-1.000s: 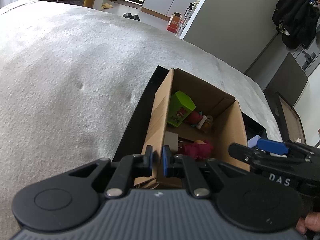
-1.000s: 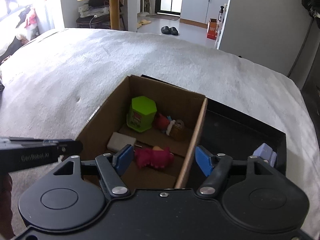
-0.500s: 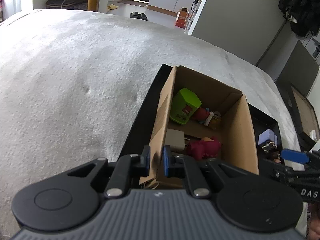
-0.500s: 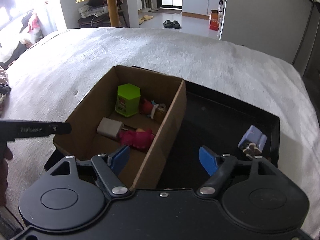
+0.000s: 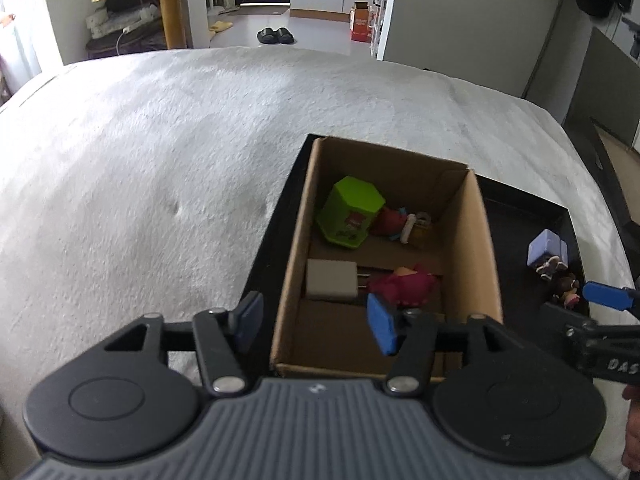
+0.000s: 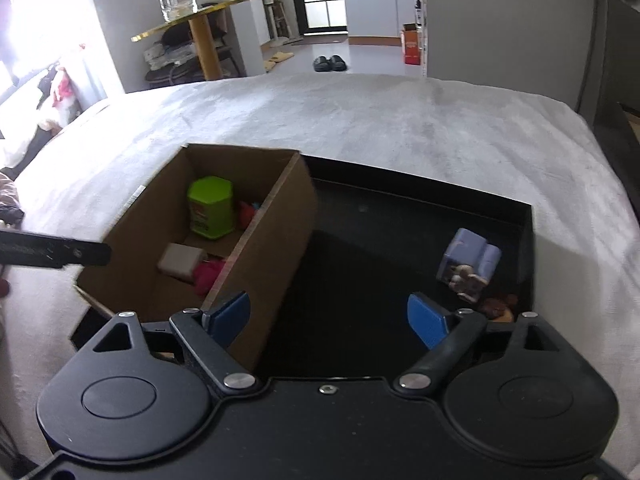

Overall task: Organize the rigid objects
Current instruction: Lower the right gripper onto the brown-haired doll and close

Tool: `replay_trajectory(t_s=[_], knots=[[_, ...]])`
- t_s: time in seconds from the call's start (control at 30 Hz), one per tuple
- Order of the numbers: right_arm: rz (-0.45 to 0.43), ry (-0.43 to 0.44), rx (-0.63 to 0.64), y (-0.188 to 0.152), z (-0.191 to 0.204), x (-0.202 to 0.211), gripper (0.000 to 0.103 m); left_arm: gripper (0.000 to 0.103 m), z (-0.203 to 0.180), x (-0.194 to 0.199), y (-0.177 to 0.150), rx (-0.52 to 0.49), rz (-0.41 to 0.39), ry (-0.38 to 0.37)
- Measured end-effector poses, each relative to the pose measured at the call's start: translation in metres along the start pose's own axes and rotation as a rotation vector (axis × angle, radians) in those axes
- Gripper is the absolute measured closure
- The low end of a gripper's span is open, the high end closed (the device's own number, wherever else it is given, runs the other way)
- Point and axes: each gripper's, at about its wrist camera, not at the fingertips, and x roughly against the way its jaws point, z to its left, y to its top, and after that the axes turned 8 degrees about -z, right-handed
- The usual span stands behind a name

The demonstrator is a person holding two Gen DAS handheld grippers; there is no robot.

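Toys fill our cardboard box in the black tray. Our left gripper and right gripper gape, empty. Two figurines, perhaps, lie beside the lilac block.

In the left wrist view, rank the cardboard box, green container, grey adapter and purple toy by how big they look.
1. cardboard box
2. green container
3. grey adapter
4. purple toy

The adapter and the toy look close in size, so their order is unsure.
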Motion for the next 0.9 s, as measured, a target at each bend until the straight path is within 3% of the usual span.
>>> replay_trajectory(t_s=[0.17,0.63,0.77,0.9], knots=[[-0.008,0.018,-0.034,-0.01,-0.021,-0.001,0.015,0.037,-0.027,0.005,0.004,-0.047,-0.008,0.026],[-0.057,-0.012,-0.166,-0.029,-0.085,-0.006,0.016,0.036,-0.093,-0.002,0.008,-0.144,0.007,0.057],[-0.083,-0.054,-0.174,-0.031,-0.1,-0.011,0.021,0.036,-0.105,-0.005,0.01,-0.165,0.006,0.057],[-0.077,-0.069,-0.208,-0.036,-0.116,-0.019,0.037,0.036,-0.115,-0.007,0.01,-0.182,0.009,0.06]])
